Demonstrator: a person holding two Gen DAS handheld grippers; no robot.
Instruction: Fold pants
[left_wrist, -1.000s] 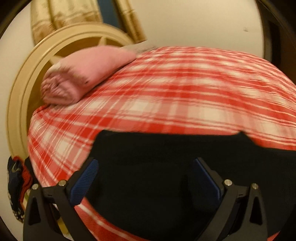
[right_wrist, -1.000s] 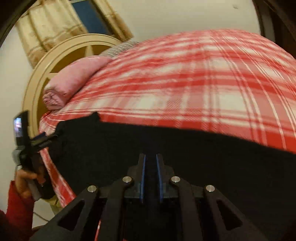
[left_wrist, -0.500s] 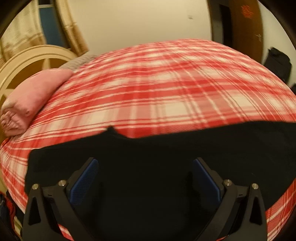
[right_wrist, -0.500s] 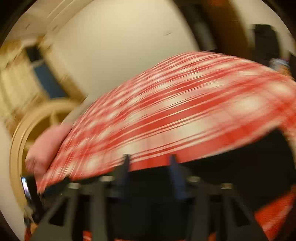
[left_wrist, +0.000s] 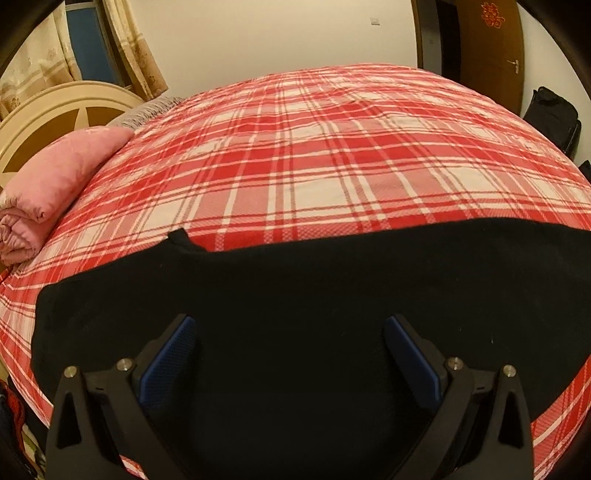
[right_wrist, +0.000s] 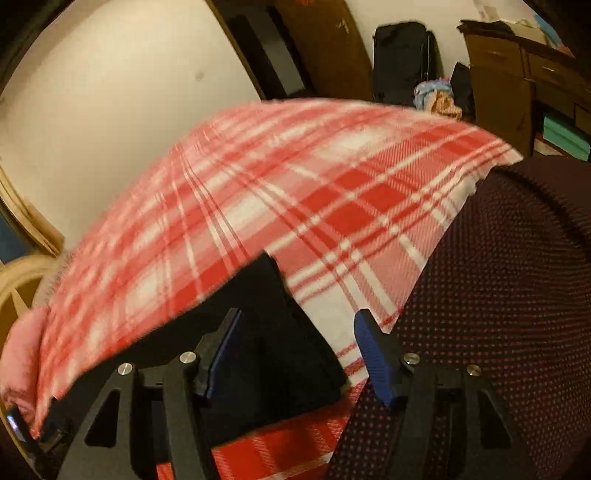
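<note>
Black pants (left_wrist: 295, 288) lie flat across the near edge of the bed with the red plaid cover (left_wrist: 314, 147). In the left wrist view my left gripper (left_wrist: 291, 332) hovers over the pants, jaws wide apart and empty. In the right wrist view my right gripper (right_wrist: 295, 328) is open over the right end of the pants (right_wrist: 273, 332), close to the corner of the cloth, holding nothing.
A rolled pink quilt (left_wrist: 51, 184) lies at the bed's left by the cream headboard (left_wrist: 55, 107). A dark dotted mattress end (right_wrist: 498, 295) shows right of the plaid cover (right_wrist: 295, 192). A door, black bags (right_wrist: 402, 59) and a wooden cabinet (right_wrist: 517, 74) stand behind.
My right gripper opened, let go of the pants and swung right toward their end. My left gripper stayed open and turned right along the pants.
</note>
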